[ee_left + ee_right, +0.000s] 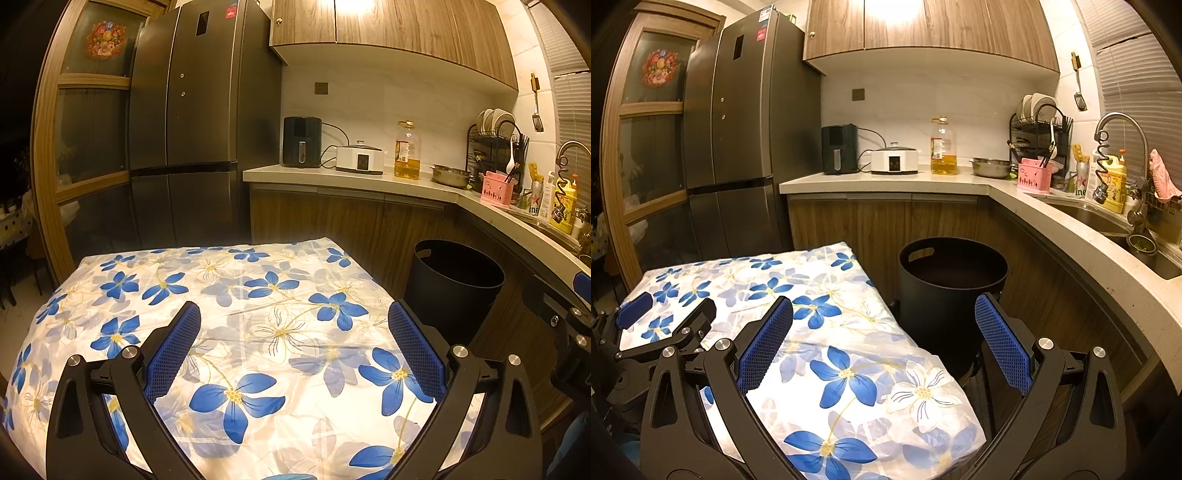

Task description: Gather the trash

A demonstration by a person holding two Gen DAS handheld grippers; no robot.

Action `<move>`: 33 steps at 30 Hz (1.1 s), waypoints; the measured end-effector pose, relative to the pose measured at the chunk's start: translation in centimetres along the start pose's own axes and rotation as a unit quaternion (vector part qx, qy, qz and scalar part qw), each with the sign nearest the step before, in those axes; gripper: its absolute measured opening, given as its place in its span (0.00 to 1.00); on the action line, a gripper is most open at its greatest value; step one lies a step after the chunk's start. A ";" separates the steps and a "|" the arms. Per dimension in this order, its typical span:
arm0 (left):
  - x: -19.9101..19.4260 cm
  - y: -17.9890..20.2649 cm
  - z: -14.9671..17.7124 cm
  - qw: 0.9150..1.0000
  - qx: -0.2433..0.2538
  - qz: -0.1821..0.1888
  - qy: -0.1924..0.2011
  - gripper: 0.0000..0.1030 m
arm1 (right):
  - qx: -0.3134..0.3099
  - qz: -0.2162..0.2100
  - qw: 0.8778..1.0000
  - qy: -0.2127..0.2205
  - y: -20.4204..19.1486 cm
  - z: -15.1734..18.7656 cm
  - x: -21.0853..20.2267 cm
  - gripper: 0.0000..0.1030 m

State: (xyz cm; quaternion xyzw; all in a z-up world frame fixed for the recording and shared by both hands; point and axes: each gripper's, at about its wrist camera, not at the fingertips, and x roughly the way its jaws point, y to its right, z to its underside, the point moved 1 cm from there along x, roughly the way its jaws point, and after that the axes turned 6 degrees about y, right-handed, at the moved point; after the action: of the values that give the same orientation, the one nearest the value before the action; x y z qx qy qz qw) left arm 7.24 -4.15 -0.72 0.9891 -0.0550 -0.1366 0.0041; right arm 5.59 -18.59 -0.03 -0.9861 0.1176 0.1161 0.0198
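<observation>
A black round bin [454, 284] stands on the floor just right of the table; it also shows in the right wrist view [951, 291], and its inside looks dark. The table is covered by a white cloth with blue flowers [236, 314], also seen in the right wrist view [820, 332]. No trash shows on the cloth. My left gripper [294, 319] is open and empty above the cloth. My right gripper [884, 314] is open and empty over the table's right edge, near the bin. The left gripper shows at the left edge of the right wrist view [665, 314].
A dark fridge [192, 122] stands behind the table. An L-shaped counter [886, 181] holds an air fryer [301, 142], a white cooker [360, 158], an oil bottle [407, 151], a steel bowl [450, 175], a dish rack [1039, 133] and a sink [1108, 221].
</observation>
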 end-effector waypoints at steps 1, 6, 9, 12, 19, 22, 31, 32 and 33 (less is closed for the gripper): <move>0.0 0.0 0.0 1.000 0.000 0.000 0.000 0.94 | 0.001 0.000 1.000 0.000 0.0 -0.1 0.0 0.95; 0.0 0.1 0.0 1.000 0.001 0.001 0.000 0.94 | 0.000 0.000 1.000 0.000 0.0 -0.1 0.0 0.95; 0.1 0.3 -0.2 1.000 0.002 0.003 -0.002 0.94 | 0.000 0.000 1.000 0.000 0.1 0.0 0.0 0.95; 0.0 0.3 -0.2 1.000 0.002 0.003 -0.001 0.94 | 0.001 0.000 1.000 0.001 0.1 -0.1 0.0 0.95; 0.1 0.4 -0.3 1.000 0.002 0.004 -0.005 0.94 | 0.002 0.002 1.000 0.000 0.1 -0.1 0.1 0.95; 0.1 0.4 -0.3 1.000 0.003 0.004 -0.004 0.94 | 0.003 0.003 1.000 0.000 0.1 -0.2 0.2 0.95; 0.2 0.5 -0.2 1.000 0.004 0.004 -0.006 0.94 | 0.005 0.004 1.000 0.000 0.3 0.1 0.2 0.95; 0.3 0.5 -0.2 1.000 0.003 0.004 -0.006 0.94 | 0.005 0.005 1.000 0.000 0.3 0.1 0.2 0.95; 0.3 0.5 -0.2 1.000 0.004 0.004 -0.006 0.94 | 0.004 0.005 1.000 0.000 0.3 0.1 0.2 0.95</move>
State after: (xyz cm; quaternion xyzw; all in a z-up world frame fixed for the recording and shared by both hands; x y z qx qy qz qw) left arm 7.49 -4.66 -0.59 0.9881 -0.0595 -0.1422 0.0008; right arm 5.72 -18.88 -0.20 -0.9853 0.1235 0.1156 0.0233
